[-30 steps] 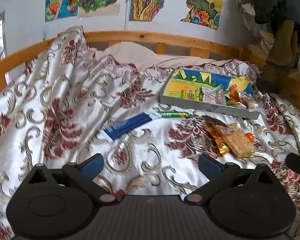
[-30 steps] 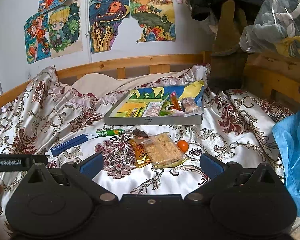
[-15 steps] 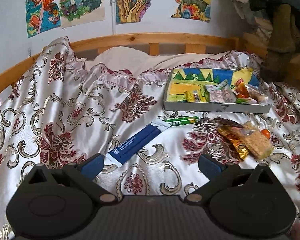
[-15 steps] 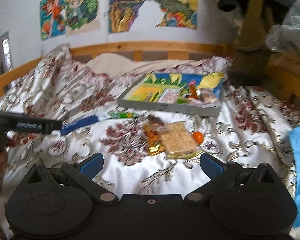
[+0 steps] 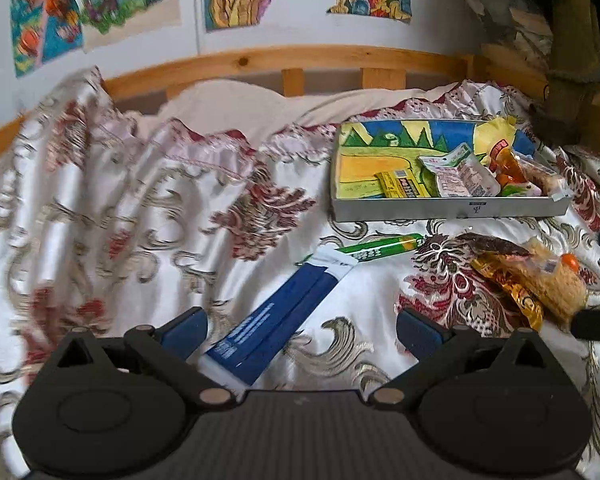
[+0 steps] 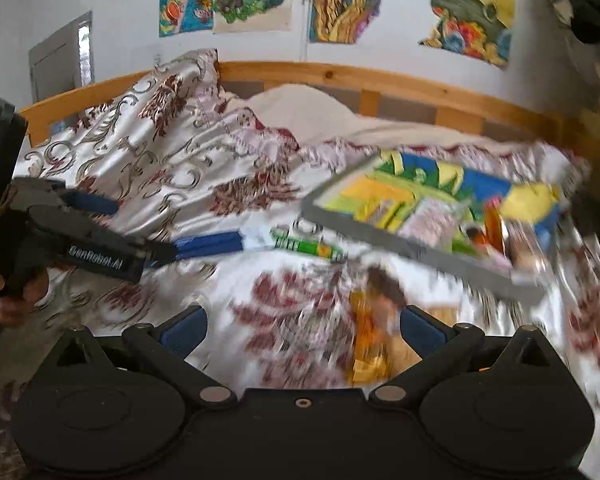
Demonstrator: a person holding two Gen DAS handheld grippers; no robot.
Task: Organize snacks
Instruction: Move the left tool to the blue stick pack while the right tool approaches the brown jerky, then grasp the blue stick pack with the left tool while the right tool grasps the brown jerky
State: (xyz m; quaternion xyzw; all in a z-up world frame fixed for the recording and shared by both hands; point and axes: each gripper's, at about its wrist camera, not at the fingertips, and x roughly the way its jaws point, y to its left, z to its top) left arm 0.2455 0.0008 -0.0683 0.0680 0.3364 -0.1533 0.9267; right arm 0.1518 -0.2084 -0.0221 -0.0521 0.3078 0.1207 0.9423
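Observation:
A long blue and white packet point(image 5: 278, 316) lies on the patterned bedspread, its near end between the fingers of my open left gripper point(image 5: 302, 328). A green stick packet point(image 5: 380, 246) lies just beyond it. A shallow grey tray point(image 5: 452, 210) with a colourful bottom holds several snack packets. A gold wrapper, a clear cracker pack point(image 5: 556, 280) and a small orange sweet point(image 5: 570, 262) lie right of the blue packet. My right gripper point(image 6: 302, 330) is open and empty above the gold wrapper point(image 6: 366, 332); its view is blurred. The left gripper point(image 6: 88, 220) shows there at the left.
A wooden bed rail point(image 5: 284, 58) runs along the back under wall drawings. A pale pillow point(image 5: 236, 104) lies behind the bedspread. Piled clothes and wooden furniture point(image 5: 572, 40) stand at the far right. The bedspread rises in folds at the left.
My left gripper has moved forward so the blue packet's near end now lies between its fingers. My right gripper has swung left and closer to the gold wrapper; both stay open.

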